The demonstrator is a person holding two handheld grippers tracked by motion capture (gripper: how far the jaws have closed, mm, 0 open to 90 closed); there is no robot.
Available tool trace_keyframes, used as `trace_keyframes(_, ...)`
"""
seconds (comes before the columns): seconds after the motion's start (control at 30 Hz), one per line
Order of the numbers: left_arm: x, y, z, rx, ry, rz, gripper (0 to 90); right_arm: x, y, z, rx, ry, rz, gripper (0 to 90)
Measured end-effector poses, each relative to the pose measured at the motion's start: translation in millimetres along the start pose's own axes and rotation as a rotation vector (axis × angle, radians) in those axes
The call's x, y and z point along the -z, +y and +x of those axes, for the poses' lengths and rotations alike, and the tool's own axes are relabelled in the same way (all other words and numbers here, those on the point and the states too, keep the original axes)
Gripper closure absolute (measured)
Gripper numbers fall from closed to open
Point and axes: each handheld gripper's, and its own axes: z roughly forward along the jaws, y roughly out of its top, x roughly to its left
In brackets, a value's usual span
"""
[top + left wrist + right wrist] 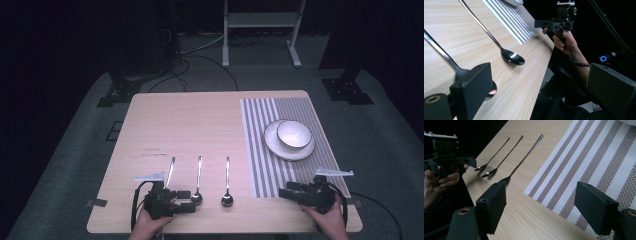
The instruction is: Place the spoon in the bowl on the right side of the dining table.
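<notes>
The left hand-held gripper (pixel 187 201) rests low at the tabletop's (pixel 200 120) near edge, about seven o'clock on the high view, its jaws spread wide with nothing between them. In its own view one pad sits just beside the bowl of the middle spoon (pixel 461 72). Three long-handled spoons lie in a row, handles pointing to twelve o'clock: the left spoon (pixel 170 171), the middle one, and the right spoon (pixel 227 185). The right hand-held gripper (pixel 287 192) hovers at five o'clock over the near corner of the striped placemat (pixel 260 150), jaws likewise spread and empty. At two o'clock a white bowl (pixel 294 134) sits on a white plate (pixel 287 150). My judgement: this is the approach step, before any grasp. Next, the left hand-held gripper needs to straddle a spoon handle and close.
</notes>
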Motion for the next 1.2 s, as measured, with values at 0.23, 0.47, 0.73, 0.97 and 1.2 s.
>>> trace_keyframes(0.23,-3.2,0.0,-0.2,0.002,-0.008,0.012,5.1,-5.5,6.7,4.6,0.019,0.006,0.01,24.3)
trace_keyframes(0.47,-7.4,-1.2,-0.4,0.003,-0.013,0.03,5.1,-13.4,9.2,7.1,0.027,0.017,0.024,24.3)
trace_keyframes(0.73,-14.7,-4.3,2.8,0.015,-0.017,0.058,5.2,-21.2,8.9,8.1,0.025,0.03,0.042,24.3)
trace_keyframes(0.97,-17.6,-6.7,7.2,0.036,-0.013,0.075,5.1,-26.4,13.3,12.4,0.038,0.038,0.055,24.3)
trace_keyframes(1.2,-23.1,-10.8,15.6,0.09,0.053,0.136,5.2,-31.9,20.1,17.4,0.058,0.037,0.071,24.3)
